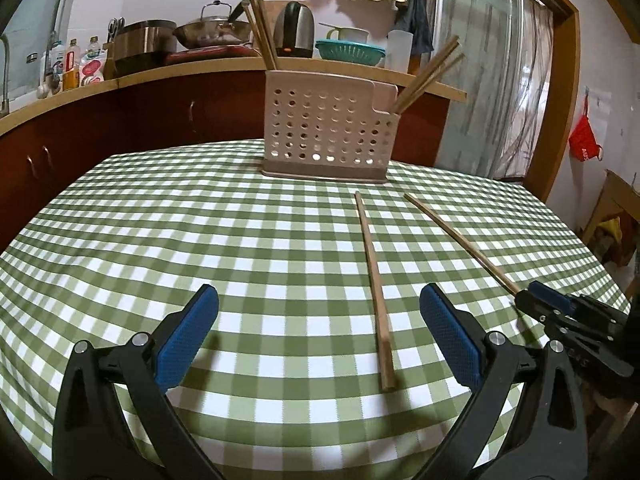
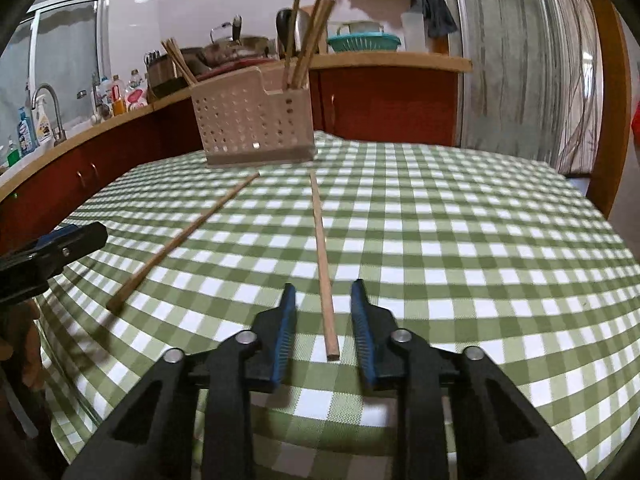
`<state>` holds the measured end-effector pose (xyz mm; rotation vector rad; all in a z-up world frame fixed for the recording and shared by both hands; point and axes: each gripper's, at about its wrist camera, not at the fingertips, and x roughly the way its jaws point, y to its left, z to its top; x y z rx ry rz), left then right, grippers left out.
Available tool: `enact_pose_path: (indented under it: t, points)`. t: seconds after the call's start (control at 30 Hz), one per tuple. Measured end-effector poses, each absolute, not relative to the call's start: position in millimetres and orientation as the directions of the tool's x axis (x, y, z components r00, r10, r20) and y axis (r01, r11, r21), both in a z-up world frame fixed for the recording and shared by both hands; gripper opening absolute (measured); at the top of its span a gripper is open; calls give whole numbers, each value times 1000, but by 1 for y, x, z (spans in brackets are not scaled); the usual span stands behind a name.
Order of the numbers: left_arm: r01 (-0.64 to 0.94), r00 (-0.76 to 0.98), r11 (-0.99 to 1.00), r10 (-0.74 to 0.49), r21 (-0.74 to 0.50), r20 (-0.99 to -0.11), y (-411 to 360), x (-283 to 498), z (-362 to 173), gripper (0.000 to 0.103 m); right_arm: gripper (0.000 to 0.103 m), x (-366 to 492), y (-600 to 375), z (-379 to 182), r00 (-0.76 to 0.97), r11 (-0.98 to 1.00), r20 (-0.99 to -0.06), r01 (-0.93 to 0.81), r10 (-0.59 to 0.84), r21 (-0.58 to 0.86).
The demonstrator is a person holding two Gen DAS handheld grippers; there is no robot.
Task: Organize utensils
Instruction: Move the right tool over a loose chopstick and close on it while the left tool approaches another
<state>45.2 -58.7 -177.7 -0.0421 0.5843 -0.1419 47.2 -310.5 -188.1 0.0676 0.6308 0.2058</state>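
Note:
Two wooden chopsticks lie on the green checked tablecloth [image 1: 200,220]. The near end of one chopstick [image 2: 324,264] sits between the blue pads of my right gripper [image 2: 324,290], with a gap on each side, so the jaws are open but narrow. In the left wrist view this chopstick [image 1: 460,240] runs to the right gripper [image 1: 524,298]. My left gripper [image 1: 320,296] is wide open over the cloth. The other chopstick [image 1: 374,288] lies inside its span, nearer the right pad, touching neither. A beige perforated utensil holder [image 1: 324,132] stands at the table's far edge with chopsticks [image 1: 430,76] in it.
Behind the table runs a wooden counter [image 1: 160,72] with pots, a kettle [image 1: 294,30], bottles and a teal colander. The left gripper [image 2: 60,244] shows at the left edge of the right wrist view. The table's edge drops off close below both grippers.

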Motion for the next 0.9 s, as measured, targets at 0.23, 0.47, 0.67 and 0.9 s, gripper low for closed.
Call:
enact_pose_path:
  t: [0.23,0.47,0.67,0.9]
  points:
    - [136,821,987,-158,-80,-548,-64,44,-180,97,7,42,-312,-188,792,977,-572,-177,213,119]
    - [162,807,984,-178,-78,-563,-72,41,-185,86,7,34,-291,-184,789,969,-569,-238,231,63]
    - [192,782,979,-191,-63,-594,-83,42,-194,65,7,37,-289,-184,787,969,-571,-238,233,67]
    - [201,759,978,-196,-63,-621,-85,45,-203,27,7,38,-294,-186,782,968,-574,-231,244,98]
